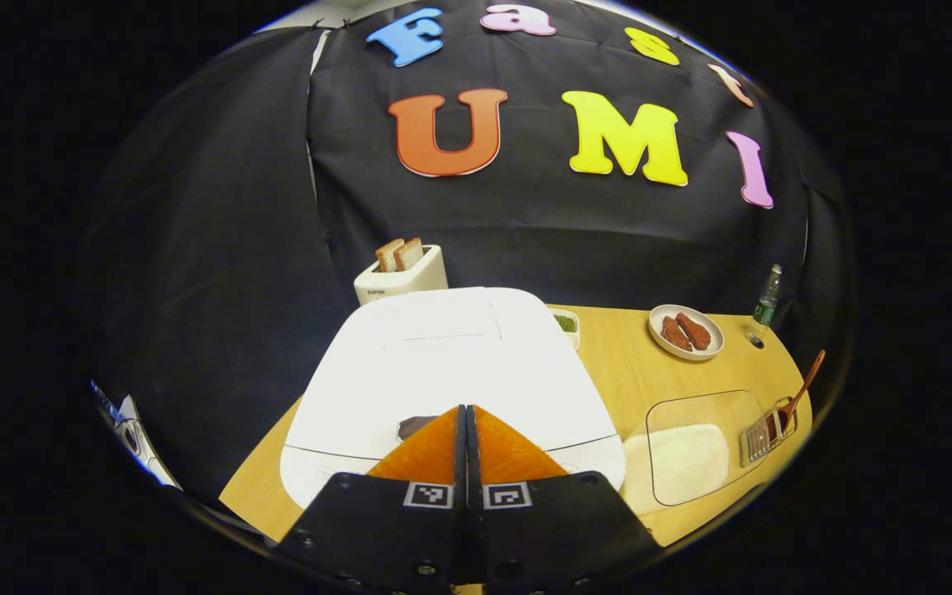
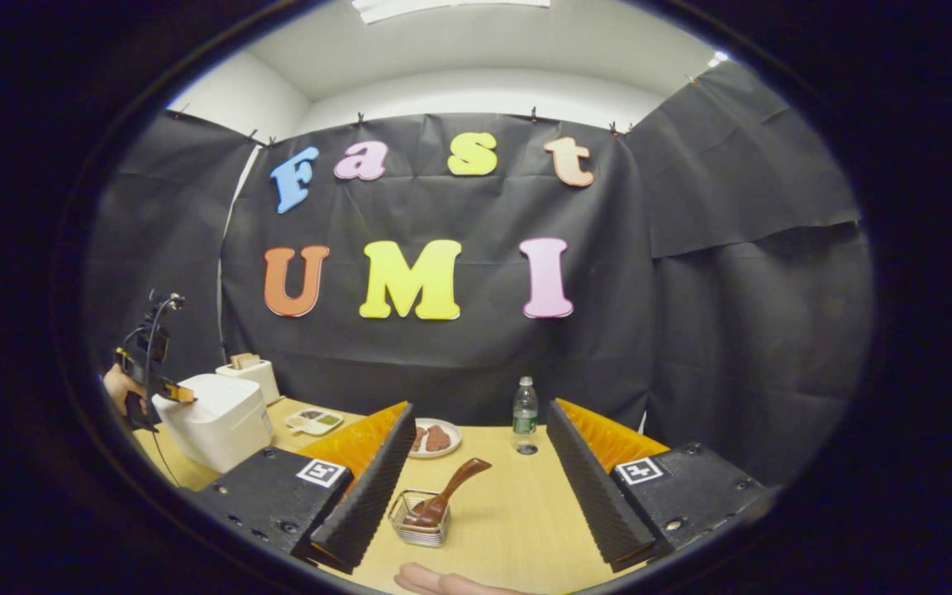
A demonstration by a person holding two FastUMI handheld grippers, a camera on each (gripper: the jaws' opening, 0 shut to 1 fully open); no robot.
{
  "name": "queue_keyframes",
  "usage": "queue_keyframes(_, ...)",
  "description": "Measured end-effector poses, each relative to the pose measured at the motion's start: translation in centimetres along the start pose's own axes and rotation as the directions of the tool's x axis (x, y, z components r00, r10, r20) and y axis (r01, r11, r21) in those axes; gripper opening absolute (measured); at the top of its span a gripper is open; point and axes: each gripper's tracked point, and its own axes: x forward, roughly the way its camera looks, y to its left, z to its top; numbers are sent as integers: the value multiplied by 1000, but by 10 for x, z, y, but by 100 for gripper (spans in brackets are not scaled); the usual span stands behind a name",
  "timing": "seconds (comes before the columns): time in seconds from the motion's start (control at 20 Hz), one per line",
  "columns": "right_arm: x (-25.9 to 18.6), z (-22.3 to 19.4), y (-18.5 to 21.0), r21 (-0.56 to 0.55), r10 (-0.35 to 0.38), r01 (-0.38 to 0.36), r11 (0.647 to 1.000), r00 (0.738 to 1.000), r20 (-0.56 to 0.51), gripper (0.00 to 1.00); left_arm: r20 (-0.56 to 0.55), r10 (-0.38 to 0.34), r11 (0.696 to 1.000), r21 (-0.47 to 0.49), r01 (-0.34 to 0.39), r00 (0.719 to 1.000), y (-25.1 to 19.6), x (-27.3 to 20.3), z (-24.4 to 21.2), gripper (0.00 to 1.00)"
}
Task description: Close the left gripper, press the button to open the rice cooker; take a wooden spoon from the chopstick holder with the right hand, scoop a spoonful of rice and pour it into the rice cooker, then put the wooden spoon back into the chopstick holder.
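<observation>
Left gripper view has the left gripper (image 1: 466,430) pressed together, tips right at the dark button (image 1: 415,426) on the front of the white rice cooker (image 1: 443,364), lid down (can't tell if it's actually touching). The clear tub of rice (image 1: 683,459) sits just beside the cooker on the counter (image 1: 616,364). In the right gripper view the right gripper (image 2: 480,463) is spread wide above the wire chopstick holder (image 2: 418,521), wooden spoon (image 2: 451,492) leaning in it.

the left gripper view is looking down close over the rice cooker (image 1: 451,372); the right gripper view is facing the far wall from farther back, sharing cooker (image 2: 213,420) and table (image 2: 517,504).
</observation>
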Motion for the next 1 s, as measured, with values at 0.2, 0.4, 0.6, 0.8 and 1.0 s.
queue_keyframes(0.2, -17, 3, 0, -11, 10, -10, 1000, 1000, 1, 100, -16, -12, 998, -62, 11, 1000, 1, 6, -2, 0)
queue_keyframes(0.4, -27, 2, -5, -22, 0, 0, 1000, 1000, -3, 100, -5, -32, 995, -94, 31, 999, 1, 3, 0, 0)
queue_keyframes(0.6, -31, -6, -9, -13, -6, 6, 1000, 1000, -25, 100, 46, -24, 994, -108, 29, 999, 7, -12, 19, 0)
queue_keyframes(0.8, -29, -18, -14, -2, -18, 18, 1000, 998, -52, 100, 124, -5, 993, -115, 19, 992, 16, -52, 43, 0)
queue_keyframes(1.0, -23, -34, -14, -1, -25, 25, 1000, 996, -88, 100, 195, -17, 993, -112, 39, 981, 12, -92, 43, 13)
